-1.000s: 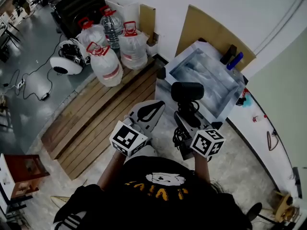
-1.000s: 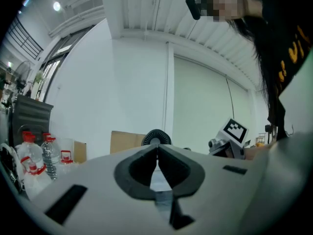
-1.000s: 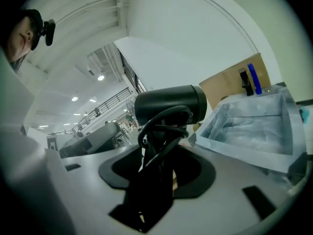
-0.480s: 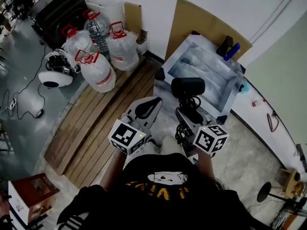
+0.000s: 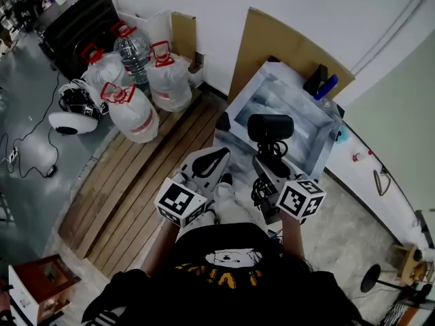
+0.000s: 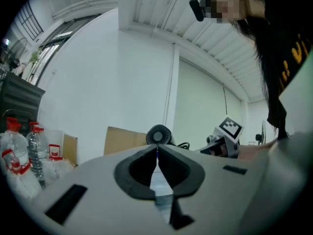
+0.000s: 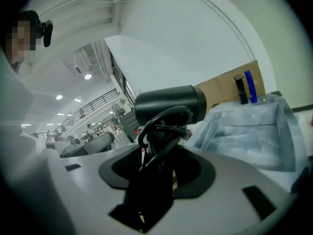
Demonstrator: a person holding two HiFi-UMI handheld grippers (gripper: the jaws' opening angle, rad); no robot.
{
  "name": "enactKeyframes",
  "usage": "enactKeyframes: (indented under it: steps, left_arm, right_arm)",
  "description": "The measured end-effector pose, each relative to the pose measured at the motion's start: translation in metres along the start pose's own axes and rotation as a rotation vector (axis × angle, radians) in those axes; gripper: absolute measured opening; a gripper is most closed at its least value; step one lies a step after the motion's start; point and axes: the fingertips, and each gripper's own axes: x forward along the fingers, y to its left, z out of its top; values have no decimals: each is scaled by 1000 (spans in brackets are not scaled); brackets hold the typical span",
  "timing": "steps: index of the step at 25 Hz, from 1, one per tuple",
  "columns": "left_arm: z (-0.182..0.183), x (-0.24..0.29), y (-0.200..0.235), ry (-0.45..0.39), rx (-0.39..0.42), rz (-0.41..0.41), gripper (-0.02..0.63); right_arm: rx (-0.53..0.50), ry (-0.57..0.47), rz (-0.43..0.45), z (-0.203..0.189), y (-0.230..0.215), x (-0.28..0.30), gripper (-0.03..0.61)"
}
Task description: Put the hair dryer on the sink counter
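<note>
Head view: right tongs (image 5: 266, 172) closed on the handle of the black hair dryer (image 5: 270, 128), which is held in the air and overlaps the near edge of the plastic-wrapped rectangular sink basin (image 5: 306, 100). White worktop (image 5: 363, 182) runs off to the basin's right.

Right gripper view: handle and looped black cord (image 7: 164, 126) stand between the pads of the right tongs (image 7: 156, 165); pads press on them. The dryer's (image 7: 168, 106) barrel lies crosswise above, long axis left to right, handle pointing down into the tongs. The basin (image 7: 244, 131) is beyond, and a brown cardboard sheet (image 7: 222, 89) behind it.

Left gripper view only: the barrel's round grilled end (image 6: 157, 135) faces this camera. Left tongs (image 6: 157, 153) closed, tips touching, nothing between them.
</note>
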Motion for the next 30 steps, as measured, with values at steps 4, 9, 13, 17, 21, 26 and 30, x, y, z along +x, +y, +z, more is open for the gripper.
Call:
enactKeyframes:
  steps: [4, 9, 13, 17, 21, 26, 30]
  left_arm:
    - [-5, 20, 24, 35, 2, 24, 8]
    - [9, 64, 56, 42, 32, 23, 8]
    - [22, 104, 78, 54, 73, 24, 8]
    - [31, 138, 98, 61, 91, 24, 8]
    - [29, 166, 110, 77, 106, 8, 8]
    - [28, 193, 126, 89, 100, 11, 8]
    - [24, 203, 139, 104, 94, 24, 8]
  right_arm:
    - [-11, -21, -1, 31, -27, 26, 189]
    - [-27, -32, -4, 73, -66, 62, 189]
    - [-33, -25, -16, 102, -103, 87, 189]
    - [-67, -5, -42, 129, -144, 114, 190]
    - [-105, 31, -67, 149, -178, 138, 189]
    - [-118, 78, -102, 164, -218, 169, 189]
    - [-132, 117, -141, 171, -247, 192, 189]
